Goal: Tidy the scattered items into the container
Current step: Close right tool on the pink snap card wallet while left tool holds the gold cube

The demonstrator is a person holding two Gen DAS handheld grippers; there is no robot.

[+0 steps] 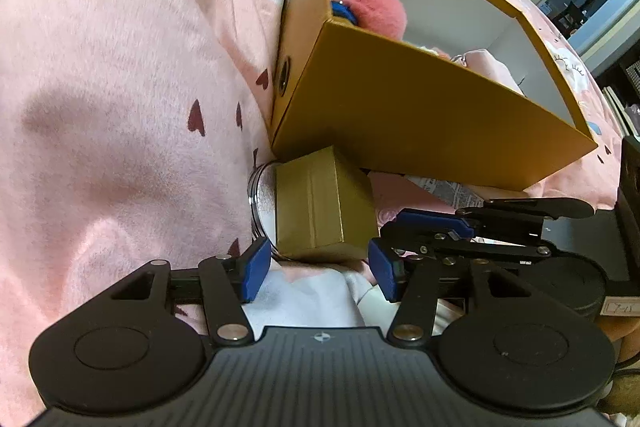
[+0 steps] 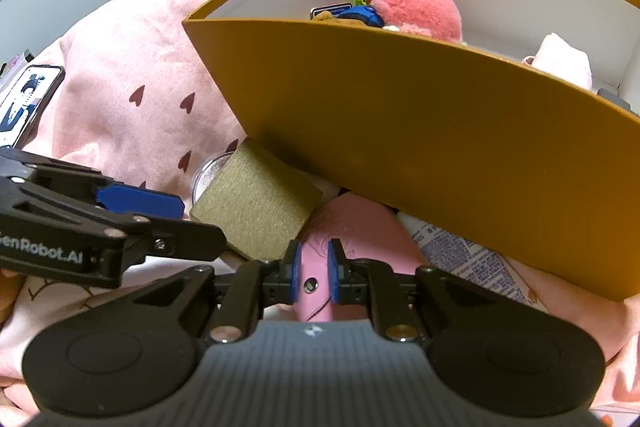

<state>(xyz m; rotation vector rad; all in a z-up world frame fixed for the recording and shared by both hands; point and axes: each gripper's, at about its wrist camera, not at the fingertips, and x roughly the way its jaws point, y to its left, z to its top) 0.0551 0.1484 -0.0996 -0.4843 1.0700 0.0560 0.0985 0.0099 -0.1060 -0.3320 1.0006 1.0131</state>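
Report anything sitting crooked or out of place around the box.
The big mustard cardboard box sits tilted, not flat: its near edge rides on a small gold gift box and a printed tube wedged beneath it.

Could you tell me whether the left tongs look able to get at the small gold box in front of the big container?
Probably yes: the left tongs stand open just short of the small gold box, nothing between them, though the container crowds its far end.

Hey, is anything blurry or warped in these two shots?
Left wrist view: fisheye bends the orange box; pink blanket at the left looks soft and smeared. Right wrist view: the box's near wall bows strongly; the small gold box stays sharp.
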